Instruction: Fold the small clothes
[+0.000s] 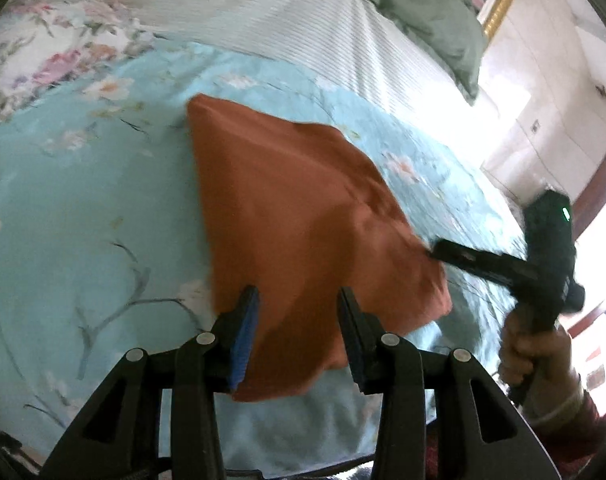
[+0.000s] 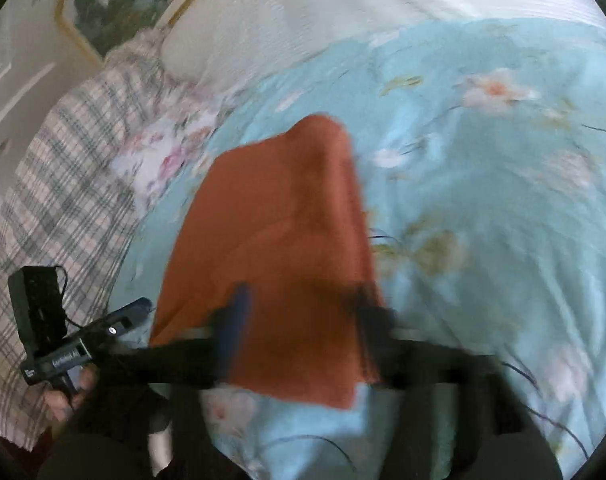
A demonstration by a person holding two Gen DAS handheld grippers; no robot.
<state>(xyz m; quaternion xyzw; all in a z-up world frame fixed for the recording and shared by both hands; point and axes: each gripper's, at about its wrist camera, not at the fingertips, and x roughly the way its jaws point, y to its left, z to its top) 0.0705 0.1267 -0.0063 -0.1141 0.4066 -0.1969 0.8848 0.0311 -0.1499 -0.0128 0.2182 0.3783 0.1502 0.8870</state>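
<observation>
An orange-brown cloth (image 1: 295, 208) (image 2: 283, 220) lies partly folded on a light blue floral bedspread (image 1: 83, 200) (image 2: 483, 220). In the left wrist view my left gripper (image 1: 299, 312) hovers over the cloth's near corner. Its fingers stand apart with cloth showing between them, not pinched. The right gripper (image 1: 439, 254) comes in from the right, its tip at the cloth's right edge. In the blurred right wrist view my right gripper (image 2: 301, 316) is over the cloth's near end with its fingers spread wide. The left gripper (image 2: 143, 306) sits at the cloth's left edge.
A white striped sheet (image 1: 283, 12) and a green pillow (image 1: 423, 12) lie at the far end of the bed. A floral pillow (image 1: 43, 40) and a plaid blanket (image 2: 63, 180) lie along one side. A person's hand (image 1: 531, 344) holds the right gripper's handle.
</observation>
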